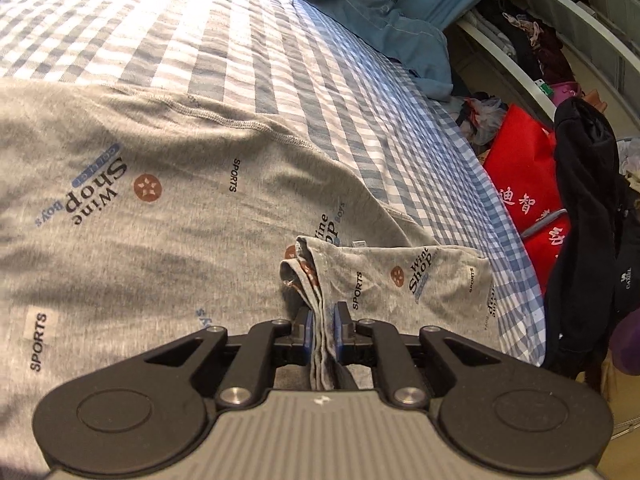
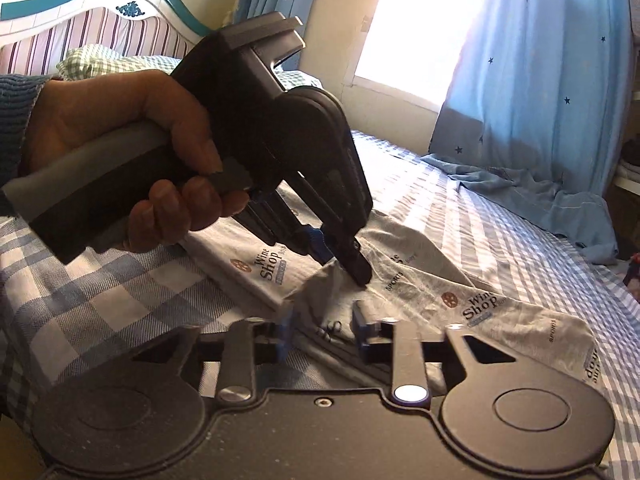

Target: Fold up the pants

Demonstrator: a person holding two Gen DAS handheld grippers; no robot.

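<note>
Fabric bunches between the blue pads of the left gripper [image 1: 323, 320], clenched on a gathered fold of the grey pants [image 1: 160, 208], which lie spread over the checked bedsheet [image 1: 248, 48]. Only the left wrist view shows this pinch from behind; the right wrist view shows the same tool from the side, held in the person's left hand [image 2: 132, 168] with its tip pressed down into the cloth. The right gripper [image 2: 324, 332] has its jaws parted around a raised ridge of the pants near the edge, not closed on it. Print on the pants reads "Wine Shop Boys" and "SPORTS". Beyond the bed's right side, the left view alone shows a red bag [image 1: 524, 172] with white Chinese characters and a black garment [image 1: 584, 216] marked "CAMEL". Farther off lies crumpled blue cloth [image 1: 372, 12]; the right view adds a striped headboard [image 2: 100, 36] and star-patterned blue curtains [image 2: 536, 72].
</note>
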